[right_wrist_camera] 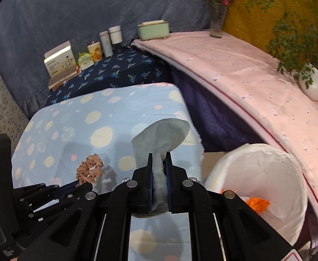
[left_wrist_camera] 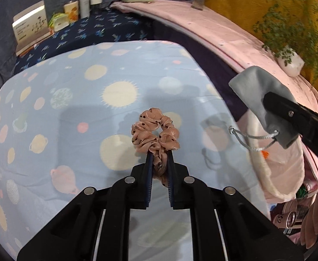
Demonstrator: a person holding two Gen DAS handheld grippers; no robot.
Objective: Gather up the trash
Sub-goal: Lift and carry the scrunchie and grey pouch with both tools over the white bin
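Two hand-held grippers hang above the desk (left_wrist_camera: 50,108) with its planet-print cloth, each clamped on something. The left hand-held gripper (left_wrist_camera: 160,165) pinches a pink dotted scrunchie (left_wrist_camera: 155,133), lifted clear of the cloth. The right hand-held gripper (right_wrist_camera: 159,169) squeezes a grey drawstring pouch (right_wrist_camera: 161,137) — held up near the white bin (right_wrist_camera: 289,195), which holds an orange scrap (right_wrist_camera: 256,203).

A scrunchie (left_wrist_camera: 155,130) hangs over the bedsheet (left_wrist_camera: 72,113); the pouch (left_wrist_camera: 261,100) at three o'clock, the basket (right_wrist_camera: 289,174) beyond it.
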